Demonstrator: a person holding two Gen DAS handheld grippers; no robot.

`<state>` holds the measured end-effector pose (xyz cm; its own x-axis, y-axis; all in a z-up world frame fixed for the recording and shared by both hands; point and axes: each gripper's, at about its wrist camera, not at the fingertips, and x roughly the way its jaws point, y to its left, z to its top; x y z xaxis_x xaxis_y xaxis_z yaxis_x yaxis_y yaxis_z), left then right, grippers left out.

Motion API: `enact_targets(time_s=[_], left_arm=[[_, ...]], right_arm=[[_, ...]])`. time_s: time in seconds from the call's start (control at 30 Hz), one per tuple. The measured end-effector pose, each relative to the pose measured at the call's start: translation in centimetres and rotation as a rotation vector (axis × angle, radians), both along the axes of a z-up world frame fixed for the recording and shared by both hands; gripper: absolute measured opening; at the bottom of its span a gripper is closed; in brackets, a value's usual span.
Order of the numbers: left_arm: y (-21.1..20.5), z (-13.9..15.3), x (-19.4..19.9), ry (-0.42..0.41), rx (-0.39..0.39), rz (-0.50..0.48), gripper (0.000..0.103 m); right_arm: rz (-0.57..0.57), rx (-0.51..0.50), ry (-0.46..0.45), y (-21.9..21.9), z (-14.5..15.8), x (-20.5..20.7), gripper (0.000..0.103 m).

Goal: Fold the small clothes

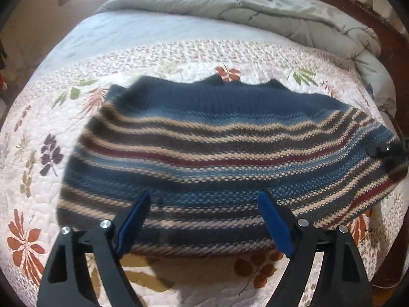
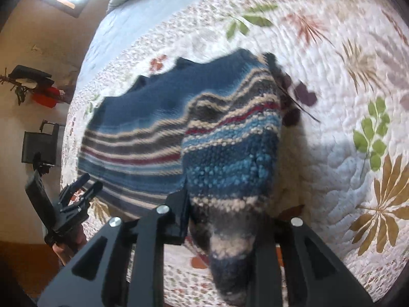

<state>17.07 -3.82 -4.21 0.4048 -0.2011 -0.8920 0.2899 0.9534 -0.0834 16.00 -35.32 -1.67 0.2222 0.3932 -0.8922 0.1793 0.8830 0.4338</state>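
A small knitted sweater [image 1: 204,153], dark blue with tan, grey and red stripes, lies on a floral quilt [image 1: 38,128]. My left gripper [image 1: 203,220] is open and empty, its blue-padded fingers just above the sweater's near edge. It also shows in the right wrist view [image 2: 87,183]. My right gripper [image 2: 225,217] is shut on the sweater's right end [image 2: 230,158] and holds that part lifted off the quilt. The right gripper's tip shows in the left wrist view [image 1: 386,149] at the sweater's right edge.
A grey duvet [image 1: 268,7] is bunched at the far side of the bed. A wooden bed frame [image 1: 383,38] runs along the right. The bed's left edge drops to the floor, with dark objects [image 2: 38,148] by the wall.
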Motion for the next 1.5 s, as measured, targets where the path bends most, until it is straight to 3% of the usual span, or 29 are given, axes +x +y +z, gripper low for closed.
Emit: enact_targets(time_s=[0.43,0.67,0.87,0.9,0.97,1.0,1.03,1.3,1.37,1.5], left_arm=[[3.6,0.9,0.0,-0.026,0.011,0.023,0.087],[6.8,0.7,0.1,-0.016,0.033,0.074,0.087],[8.7,0.8,-0.3,0.003,0.003,0.101,0.087],[9.0,0.8,-0.4,0.003,-0.004,0.106,0.087],[9.5,0.7,-0.3,0.012,-0.015,0.117,0.087],[9.7,0.7,-0.2,0.018,-0.023,0.124,0.087],[10.0,0.7,-0.2,0.025,-0.034,0.129,0.087],[9.8,1.4,0.4,0.041,-0.086,0.134,0.087],[9.1,1.9,0.9,0.041,-0.108,0.128,0.087],[6.0,2.6,2.6,0.062,-0.132,0.081,0.087]], right_arm=[[0.138,-0.040,-0.064,9.2,3.5,4.8,0.021],[0.274,-0.096,-0.072,16.9,2.6,7.8,0.021],[0.362,-0.103,-0.059,22.1,0.6,9.4,0.021],[0.378,-0.106,-0.056,22.8,0.2,9.4,0.023],[0.417,-0.088,-0.027,24.2,-0.8,9.5,0.043],[0.421,-0.060,-0.015,24.5,-1.1,9.5,0.061],[0.426,-0.013,-0.001,24.6,-1.5,9.4,0.065],[0.345,0.367,0.010,20.3,0.8,7.6,0.069],[0.336,0.377,-0.001,19.0,1.6,6.7,0.069],[0.305,0.303,-0.056,15.8,2.8,4.9,0.069]])
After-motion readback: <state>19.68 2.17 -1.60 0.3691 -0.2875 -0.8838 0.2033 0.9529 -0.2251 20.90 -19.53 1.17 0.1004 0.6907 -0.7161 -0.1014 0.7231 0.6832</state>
